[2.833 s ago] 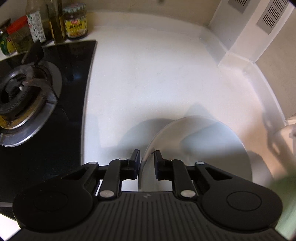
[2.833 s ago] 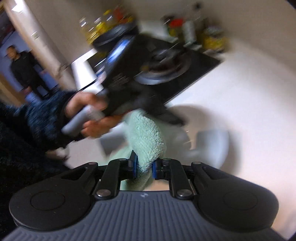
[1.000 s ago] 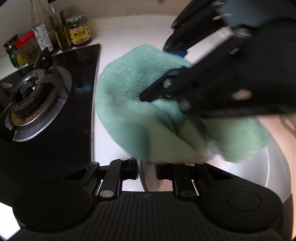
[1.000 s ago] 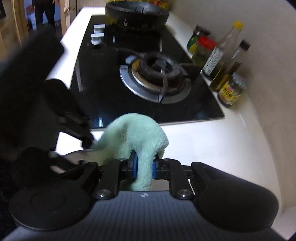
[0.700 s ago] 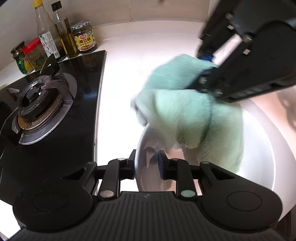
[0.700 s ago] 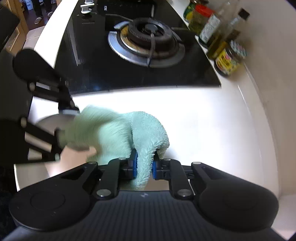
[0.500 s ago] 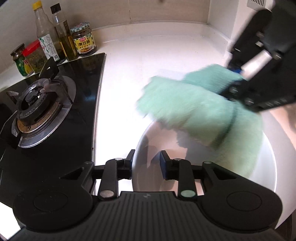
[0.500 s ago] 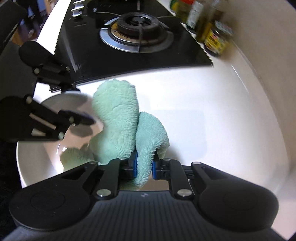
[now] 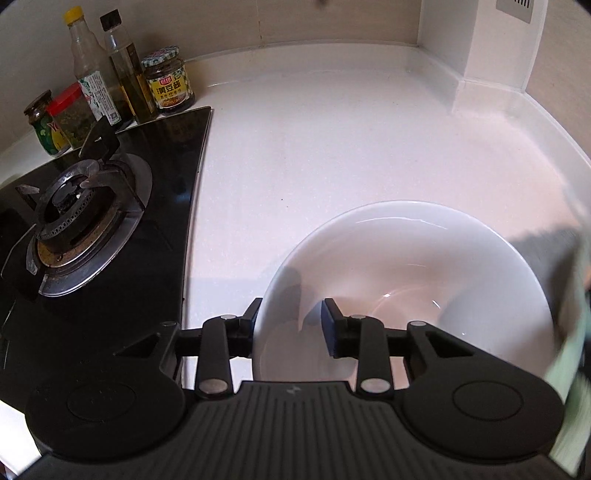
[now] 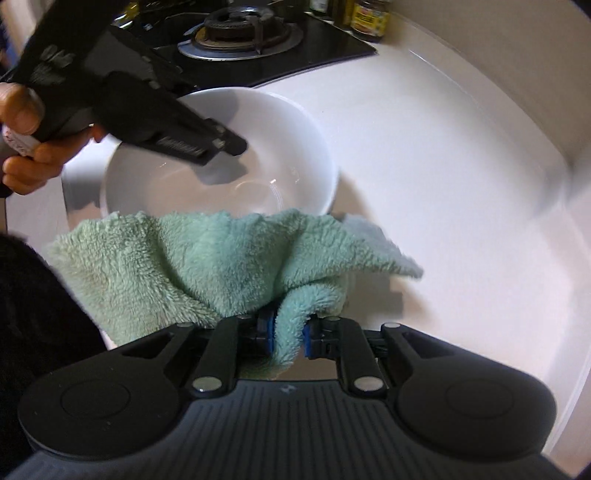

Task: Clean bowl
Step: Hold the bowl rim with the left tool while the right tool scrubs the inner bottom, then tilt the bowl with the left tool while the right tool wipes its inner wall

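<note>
Tongs, left (image 9: 291, 321): your jaws have just been opening; they straddle the bowl's (image 9: 406, 258) near rim, unpressed.
Tongs, right (image 10: 287, 338): you pinch the green cloth (image 10: 207, 258).
Bowl: upright on the white desk (image 9: 332, 129), beside the stove (image 9: 92, 206).
Handling: probably glazed ceramic, rigid, slick, breakable; take it by the rim.

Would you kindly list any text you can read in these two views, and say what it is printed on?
"黄豆酱" on the yellow label of the checked-lid jar by the stove.
Clear bottle with yellow cap: label print too small to read.
Red-lidded jar and green-labelled jar: lettering only partly shown, unreadable.
Right wrist view: jar label too blurred.
</note>
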Tool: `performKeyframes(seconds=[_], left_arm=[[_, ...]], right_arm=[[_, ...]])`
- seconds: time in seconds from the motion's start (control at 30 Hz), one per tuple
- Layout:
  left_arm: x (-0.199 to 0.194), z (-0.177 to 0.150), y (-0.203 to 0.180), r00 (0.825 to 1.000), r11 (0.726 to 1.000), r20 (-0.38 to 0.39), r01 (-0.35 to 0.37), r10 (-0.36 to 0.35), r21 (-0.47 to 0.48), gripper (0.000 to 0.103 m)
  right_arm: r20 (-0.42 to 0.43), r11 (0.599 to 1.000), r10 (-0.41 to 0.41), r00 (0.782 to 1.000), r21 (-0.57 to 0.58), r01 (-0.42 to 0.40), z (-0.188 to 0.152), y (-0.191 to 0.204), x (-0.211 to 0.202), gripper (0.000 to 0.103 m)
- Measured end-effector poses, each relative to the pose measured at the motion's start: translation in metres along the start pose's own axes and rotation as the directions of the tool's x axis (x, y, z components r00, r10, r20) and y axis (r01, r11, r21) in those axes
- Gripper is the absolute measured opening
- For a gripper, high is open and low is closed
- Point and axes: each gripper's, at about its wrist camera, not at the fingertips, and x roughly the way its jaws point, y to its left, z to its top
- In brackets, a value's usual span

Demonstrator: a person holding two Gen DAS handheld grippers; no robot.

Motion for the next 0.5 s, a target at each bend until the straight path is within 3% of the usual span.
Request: performKeyframes(seconds=[0.2,0.33,0.5], left_arm=[[0.0,0.001,0.0,1.0,1.0,-0.011,0.001,-0.001,0.0,0.038],[0.0,0.002,0.001,1.0,1.0,-0.027,0.003,-0.003,0.001,0.037],[0.0,0.002,0.003,0.999,1.0,-0.048,0.002,-0.003,-0.005,0.034]], right_arm=[[0.046,0.995,0.014,0.999,0.094,-0.018,-0.014,0.05,-0.002,0.012],[0.109,0.989,0.063,0.992,0.128,-0.077,-0.013,0.079,-0.001,0.012],[0.175,0.986,0.11,0.978,0.108,-0.13,0.001,0.107,0.007,0.012]])
